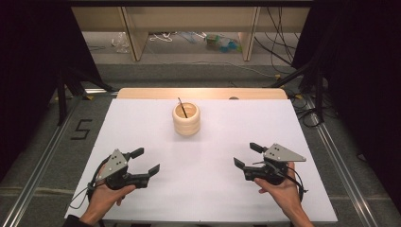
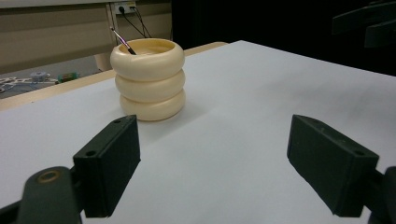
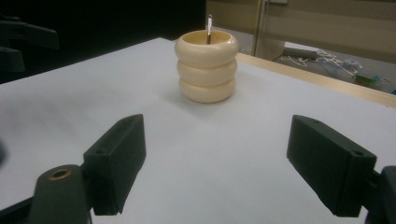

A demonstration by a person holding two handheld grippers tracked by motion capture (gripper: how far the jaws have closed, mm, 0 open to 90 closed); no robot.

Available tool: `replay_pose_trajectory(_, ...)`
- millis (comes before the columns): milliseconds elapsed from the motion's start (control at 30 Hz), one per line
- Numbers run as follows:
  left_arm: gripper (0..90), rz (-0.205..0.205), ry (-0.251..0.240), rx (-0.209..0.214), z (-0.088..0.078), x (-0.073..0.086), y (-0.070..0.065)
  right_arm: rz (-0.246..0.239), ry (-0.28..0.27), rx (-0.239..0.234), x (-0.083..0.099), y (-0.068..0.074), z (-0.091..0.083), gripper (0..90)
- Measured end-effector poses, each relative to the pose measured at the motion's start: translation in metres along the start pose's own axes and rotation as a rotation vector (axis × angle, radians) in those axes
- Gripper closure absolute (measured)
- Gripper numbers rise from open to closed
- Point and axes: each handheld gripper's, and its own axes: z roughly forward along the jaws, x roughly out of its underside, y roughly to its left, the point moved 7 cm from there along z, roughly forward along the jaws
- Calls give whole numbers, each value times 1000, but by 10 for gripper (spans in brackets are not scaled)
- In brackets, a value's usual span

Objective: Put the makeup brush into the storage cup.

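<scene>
1. your left gripper (image 1: 148, 161) sits low over the near left part of the white table (image 1: 142, 123), its jaws spread wide apart with nothing between them.
2. your right gripper (image 1: 246, 155) mirrors it over the near right part, jaws likewise wide apart and holding nothing; your hands grip both from the table's near edge.
3. the cream holder (image 1: 186, 118), shaped like three stacked rings, stands upright toward the far middle of the table, well apart from both grippers and roughly between them.
4. inside it a thin dark stick (image 1: 182, 107) leans against the rim, its tip poking out above the top ring; in the left gripper view the tip looks purplish. what sort of tool it is, you cannot tell.
5. whether anything else lies in the holder is hidden by its wall.
6. in both gripper views the holder stands straight ahead, beyond the open jaws, on bare white surface.
</scene>
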Motion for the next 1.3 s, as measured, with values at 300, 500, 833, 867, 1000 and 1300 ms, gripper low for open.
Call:
replay_pose_trajectory(300, 173, 0, 2, 1, 1, 1, 0, 12, 29, 6, 7, 3, -6, 190)
replay_pose_trajectory(500, 173, 0, 0, 1, 0, 0, 0, -10, 37, 12, 10, 3, -9, 178)
replay_pose_trajectory(833, 173, 2, 3, 5, 1, 1, -1, -7, 16, 10, 10, 7, -15, 169)
replay_pose_trajectory(867, 173, 2, 4, 5, 1, 1, -1, -3, 4, 13, 9, 8, -16, 169)
replay_pose_trajectory(1000, 173, 2, 3, 6, 1, 1, -1, 6, 13, 13, 11, 9, -20, 169)
replay_pose_trajectory(1300, 169, 8, 8, 10, 1, 1, -2, 15, 8, 34, 15, 3, -28, 169)
